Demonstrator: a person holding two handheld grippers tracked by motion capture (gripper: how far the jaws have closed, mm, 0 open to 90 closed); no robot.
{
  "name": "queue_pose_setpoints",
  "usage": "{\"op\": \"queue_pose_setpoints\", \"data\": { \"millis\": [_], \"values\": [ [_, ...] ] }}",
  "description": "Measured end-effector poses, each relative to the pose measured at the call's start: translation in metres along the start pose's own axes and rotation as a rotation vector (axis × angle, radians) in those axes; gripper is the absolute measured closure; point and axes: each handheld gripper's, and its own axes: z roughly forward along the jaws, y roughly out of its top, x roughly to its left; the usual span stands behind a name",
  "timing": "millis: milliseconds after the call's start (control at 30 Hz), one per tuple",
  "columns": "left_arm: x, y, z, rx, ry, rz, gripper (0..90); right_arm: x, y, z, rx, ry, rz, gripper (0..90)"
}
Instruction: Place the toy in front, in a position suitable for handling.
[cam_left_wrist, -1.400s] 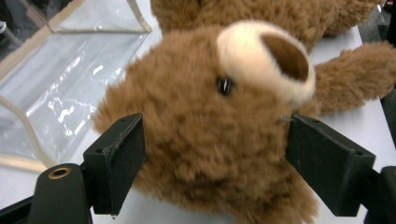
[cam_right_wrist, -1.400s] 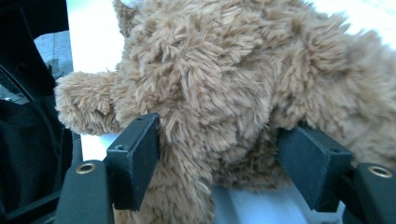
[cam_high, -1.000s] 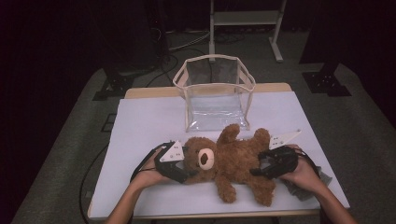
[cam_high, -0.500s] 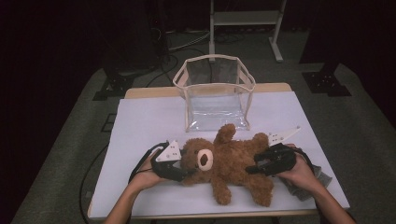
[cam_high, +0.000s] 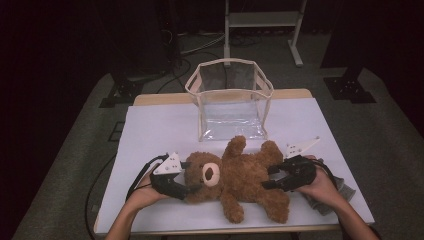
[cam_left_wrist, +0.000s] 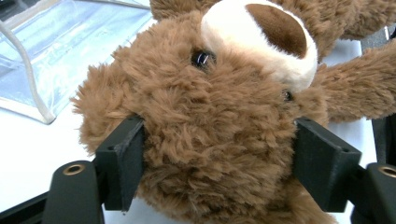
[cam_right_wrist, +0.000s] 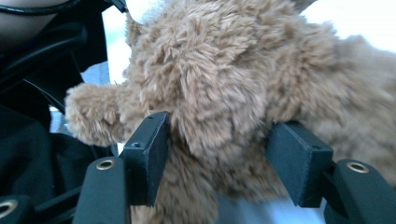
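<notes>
near the front edge of the table (cam_high: 150, 120) the teddy bear (cam_high: 240, 177) lies on its back, head toward the left edge, legs toward the right, with the clear bag (cam_high: 230, 100) standing open just behind it toward the far edge. i have the left gripper (cam_high: 186, 181) around the bear's head; in the left gripper view both pads sit against the fur at either side of the head (cam_left_wrist: 205, 140), and the jaws have just been opening a little, so the hold reads as light. the right gripper (cam_high: 272, 177) straddles a leg, pads pressed into the plush (cam_right_wrist: 219, 93) in the right gripper view, jaws likewise just widened with the leg between them. to do this lift well, i judge i should squeeze both grips deeper into the stuffing before rising, raise both hands together to keep the body level, and clear the bag's rim before lowering. count: one bear, one bag, two grippers, one grey cloth (cam_high: 325, 197) under my right hand.
</notes>
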Motion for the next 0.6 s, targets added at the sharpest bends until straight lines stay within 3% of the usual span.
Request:
{"op": "queue_pose_setpoints", "data": {
  "millis": [200, 233, 267, 300, 400, 467, 600],
  "values": [
    [-0.002, 0.004, -0.004, -0.018, 0.019, 0.044, 22.5, -0.001, -0.013, -0.041, 0.008, -0.148, -0.003, 35.6],
    [-0.002, 0.005, -0.006, -0.026, 0.020, 0.044, 22.5, -0.005, -0.022, -0.056, 0.018, -0.209, 0.012, 35.6],
    [-0.002, 0.006, -0.006, -0.029, 0.019, 0.046, 22.5, -0.005, -0.022, -0.056, 0.018, -0.209, 0.012, 35.6],
    [-0.003, 0.009, -0.008, -0.039, 0.021, 0.053, 22.5, -0.010, -0.032, -0.068, 0.029, -0.257, 0.040, 35.7],
    [-0.005, 0.013, -0.008, -0.038, 0.012, 0.062, 22.5, -0.014, -0.041, -0.076, 0.038, -0.289, 0.058, 35.7],
    [-0.008, 0.018, -0.004, -0.025, 0.002, 0.092, 22.4, -0.020, -0.055, -0.080, 0.053, -0.328, 0.082, 35.8],
    [-0.009, 0.021, 0.000, -0.012, 0.000, 0.111, 22.3, -0.027, -0.064, -0.072, 0.107, -0.367, 0.077, 38.3]
  ]
}}
